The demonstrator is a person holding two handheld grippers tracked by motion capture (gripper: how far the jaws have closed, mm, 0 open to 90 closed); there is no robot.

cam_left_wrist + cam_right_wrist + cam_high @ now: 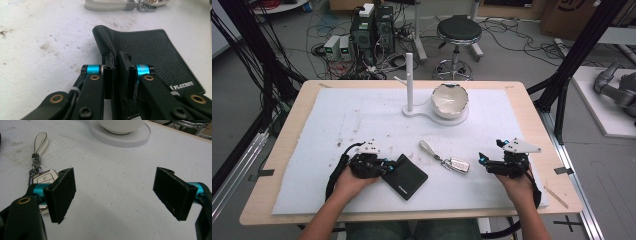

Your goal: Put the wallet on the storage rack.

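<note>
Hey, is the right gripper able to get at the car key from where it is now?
Probably yes. The right gripper is open and the car key lies on the white mat just beside its jaws, with nothing between them. The left gripper is shut on the black wallet, away from the key.

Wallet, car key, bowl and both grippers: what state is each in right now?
Wallet: folded shut, one edge pinched, lying on the white mat.
Left gripper: shut on the wallet.
Right gripper: open, nothing between the jaws.
Car key: lying free on the mat, strap stretched out.
Bowl: upright on its white stand.
</note>
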